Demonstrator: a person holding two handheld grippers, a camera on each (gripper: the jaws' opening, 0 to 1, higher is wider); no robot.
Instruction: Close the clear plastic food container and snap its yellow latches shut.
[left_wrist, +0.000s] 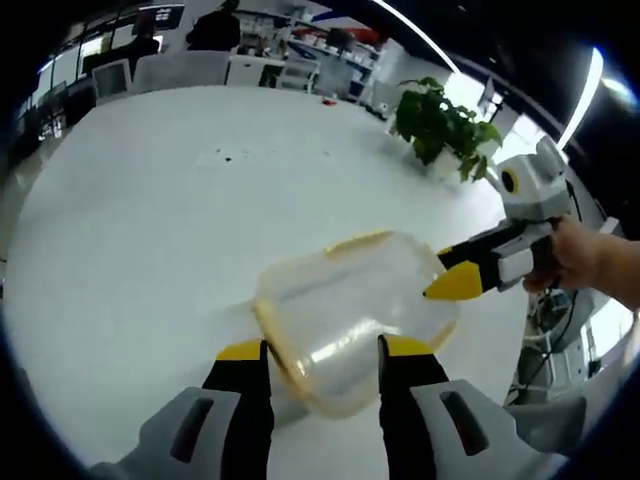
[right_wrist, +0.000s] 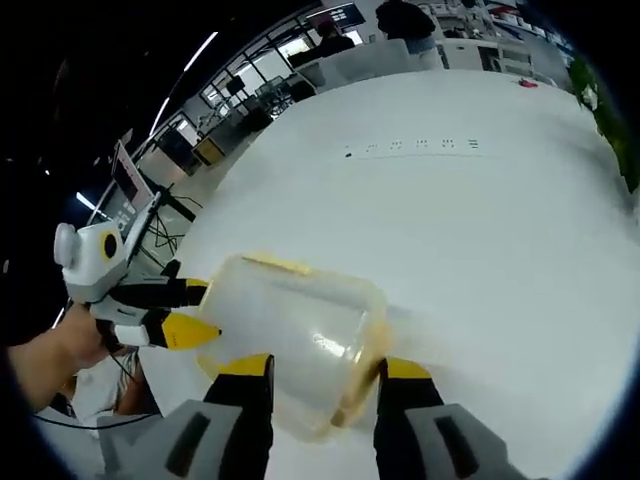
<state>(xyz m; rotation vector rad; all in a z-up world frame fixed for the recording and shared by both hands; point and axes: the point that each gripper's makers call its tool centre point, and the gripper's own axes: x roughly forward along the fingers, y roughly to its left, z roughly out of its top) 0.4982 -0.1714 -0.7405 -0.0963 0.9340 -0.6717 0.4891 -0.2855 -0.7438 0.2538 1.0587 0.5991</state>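
Note:
The clear plastic container (left_wrist: 345, 315) lies on the white table (left_wrist: 150, 220) with its lid on. One yellow latch (left_wrist: 360, 241) runs along its far edge and another (left_wrist: 272, 340) along the side by my left jaw. My left gripper (left_wrist: 325, 350) is open, its jaws standing either side of the container's near end. The right gripper (left_wrist: 470, 272) comes in from the right in a hand (left_wrist: 580, 255), its yellow tip against the container's right corner. In the right gripper view the container (right_wrist: 300, 325) sits between the open right gripper (right_wrist: 325, 367) jaws, and the left gripper (right_wrist: 165, 312) touches its left side.
A potted green plant (left_wrist: 440, 125) stands at the table's far right edge. Chairs (left_wrist: 180, 70) and desks line the far side. A small red item (right_wrist: 527, 84) lies far off on the table. Wide bare tabletop (right_wrist: 480, 220) stretches beyond the container.

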